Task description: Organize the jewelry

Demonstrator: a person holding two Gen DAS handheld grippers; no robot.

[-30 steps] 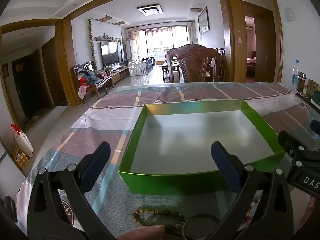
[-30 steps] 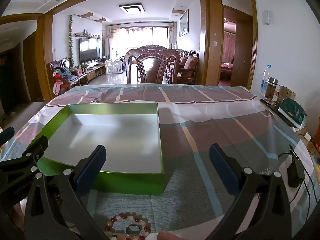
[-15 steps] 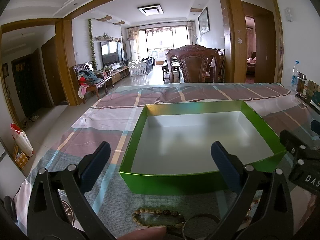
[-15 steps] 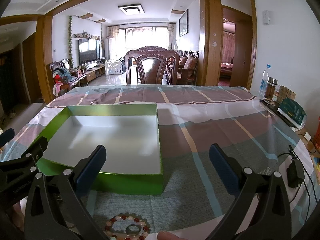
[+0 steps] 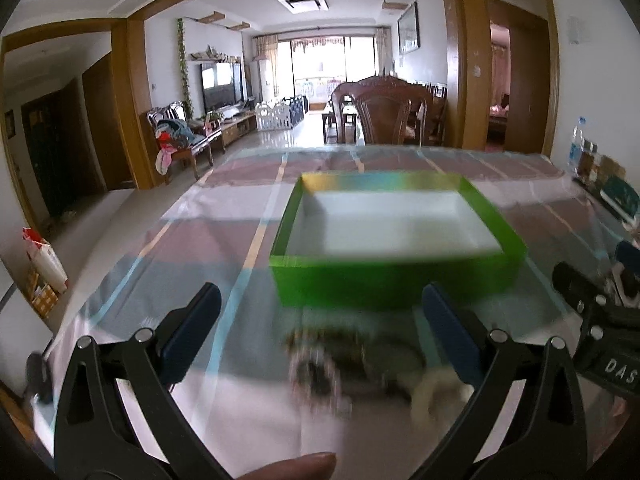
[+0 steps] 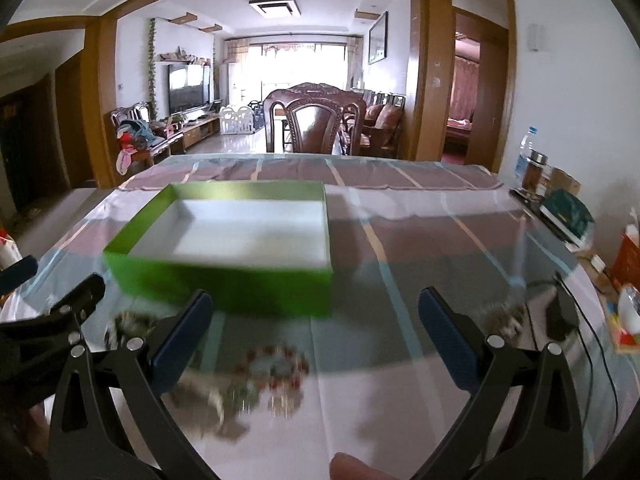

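Observation:
A green box [image 5: 396, 280] with a white, empty inside stands on the striped tablecloth; it also shows in the right wrist view [image 6: 224, 280]. In front of it lies blurred jewelry: a dark bead bracelet [image 5: 320, 364] with rings beside it, and a red-and-white bead bracelet [image 6: 276, 368] with more pieces to its left. My left gripper [image 5: 320, 328] is open and empty above the dark bracelet. My right gripper [image 6: 316, 332] is open and empty above the red bracelet. The two grippers are side by side.
A wooden chair [image 6: 316, 120] stands at the table's far edge. Bottles and boxes [image 6: 552, 188] sit at the right edge, with a black adapter and cable [image 6: 564, 316] nearer. Another small piece of jewelry [image 6: 504, 320] lies right of my right gripper.
Both grippers have pulled back and tilted, so the box looks farther and the jewelry in front of it has come into fuller view. Both frames are motion-blurred. Jaws stay open.

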